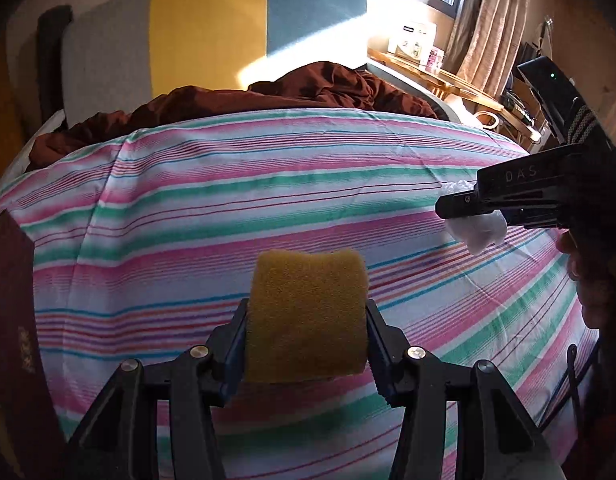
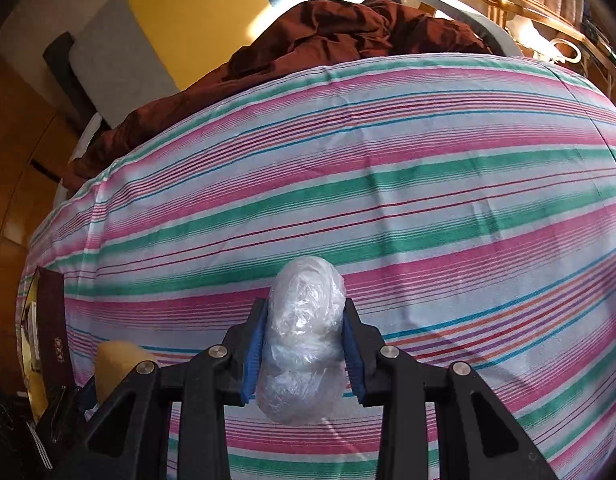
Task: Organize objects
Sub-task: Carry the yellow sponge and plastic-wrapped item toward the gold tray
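My left gripper (image 1: 306,344) has its jaws pinching a rectangular yellow-brown foam sponge (image 1: 306,316) from both sides, the blue pads pressed into its flanks so the block bulges a little between them. I hold it above the near part of the bed covered in a pink, green, blue and white striped cotton sheet (image 1: 236,208); whether the sponge touches the sheet I cannot tell.

My right gripper (image 2: 304,344) has its jaws clamped on a crumpled ball of clear plastic film (image 2: 302,344), which sticks out beyond the fingertips and hangs below them. In the left wrist view that same gripper enters from the right edge of the bed, with the white wad showing under its black body. In the right wrist view the sponge shows low at the left, beside the other gripper.

A flat dark maroon box with gold lettering (image 1: 16,320) lies at the bed's near left corner. A rumpled dark brown blanket (image 1: 268,96) is heaped along the far edge of the striped sheet, against a headboard panelled in grey, yellow and teal fabric (image 1: 208,28). Past the far right corner stands a wooden side table (image 1: 448,76) with small items on it, in strong sunlight beneath a window hung with a beige curtain (image 1: 492,20).
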Tool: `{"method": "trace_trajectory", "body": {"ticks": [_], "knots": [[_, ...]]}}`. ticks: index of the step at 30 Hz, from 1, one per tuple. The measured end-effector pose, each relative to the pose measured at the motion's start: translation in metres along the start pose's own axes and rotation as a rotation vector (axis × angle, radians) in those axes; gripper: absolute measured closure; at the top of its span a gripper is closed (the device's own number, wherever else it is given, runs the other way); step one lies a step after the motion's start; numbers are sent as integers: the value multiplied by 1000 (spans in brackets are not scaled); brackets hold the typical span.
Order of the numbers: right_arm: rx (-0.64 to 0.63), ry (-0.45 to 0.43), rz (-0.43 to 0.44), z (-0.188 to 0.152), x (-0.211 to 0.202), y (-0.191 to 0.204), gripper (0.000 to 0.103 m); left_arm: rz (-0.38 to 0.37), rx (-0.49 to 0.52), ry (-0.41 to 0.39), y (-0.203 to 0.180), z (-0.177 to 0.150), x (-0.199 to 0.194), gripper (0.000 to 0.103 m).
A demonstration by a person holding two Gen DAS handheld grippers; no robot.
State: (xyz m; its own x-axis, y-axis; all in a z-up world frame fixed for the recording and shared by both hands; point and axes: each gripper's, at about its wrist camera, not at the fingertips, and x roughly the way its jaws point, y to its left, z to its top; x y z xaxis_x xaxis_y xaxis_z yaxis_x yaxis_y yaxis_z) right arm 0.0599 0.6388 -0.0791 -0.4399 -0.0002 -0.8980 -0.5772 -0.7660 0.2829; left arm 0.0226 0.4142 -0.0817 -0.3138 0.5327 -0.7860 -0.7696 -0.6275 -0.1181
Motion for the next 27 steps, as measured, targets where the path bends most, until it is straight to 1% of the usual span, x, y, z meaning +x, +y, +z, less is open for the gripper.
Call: {"method": "trace_trajectory", "body": {"ticks": [2,5,7,10,12,17,27], "knots": [[-81,10,39,-4,3,20,68,12,-64,2,16,-11,-13,50],[-193,27,83,-16,7,52,68,29,-109,-9,32,-29,-27,50],[-258,39,74,-21,14,69,68,36,-82,-18,31,-37,-30,50],[-307,59,47,-27,24,81,68,35,-68,-23,30,-39,-28,50],[-325,55,26,-28,29,85,68,36,-61,-25,30,-42,-25,50],[-327,51,20,-29,29,86,68,72,-16,-45,25,-44,-22,50],[-342,53,0,-30,33,95,68,96,2,-65,23,-45,-18,49]]}}
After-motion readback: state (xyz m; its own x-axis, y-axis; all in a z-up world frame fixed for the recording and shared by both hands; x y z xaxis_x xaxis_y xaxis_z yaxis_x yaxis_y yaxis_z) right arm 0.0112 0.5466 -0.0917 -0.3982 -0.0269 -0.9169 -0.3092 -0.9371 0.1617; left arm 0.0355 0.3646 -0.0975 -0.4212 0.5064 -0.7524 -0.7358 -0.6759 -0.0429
